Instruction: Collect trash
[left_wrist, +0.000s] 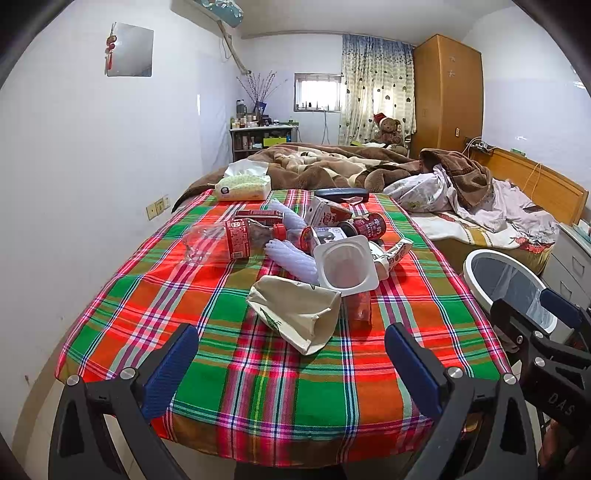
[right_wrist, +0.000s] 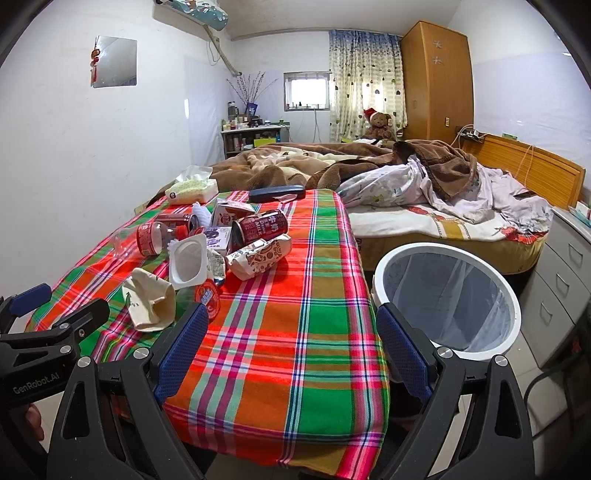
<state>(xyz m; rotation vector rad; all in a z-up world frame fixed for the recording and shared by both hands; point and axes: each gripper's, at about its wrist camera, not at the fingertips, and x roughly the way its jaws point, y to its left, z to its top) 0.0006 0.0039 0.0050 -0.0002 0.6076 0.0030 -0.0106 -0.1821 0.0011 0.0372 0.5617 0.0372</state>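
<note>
Lying just ahead of the gaping left claw (left_wrist: 291, 354), crumpled carton (left_wrist: 295, 314)

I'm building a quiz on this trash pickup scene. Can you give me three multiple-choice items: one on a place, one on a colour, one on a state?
1. Where does the trash bin stand?
A. on the bed
B. on the floor right of the table
C. under the window

2. What colour are the gripper pads?
A. blue
B. yellow
C. white

3. How is the yogurt cup lying?
A. upright and sealed
B. tipped on its side, open
C. crushed flat

Answers:
1 B, it sits beside the plaid tablecloth.
2 A, both grippers show blue pads.
3 B, its open mouth faces the camera.
</note>
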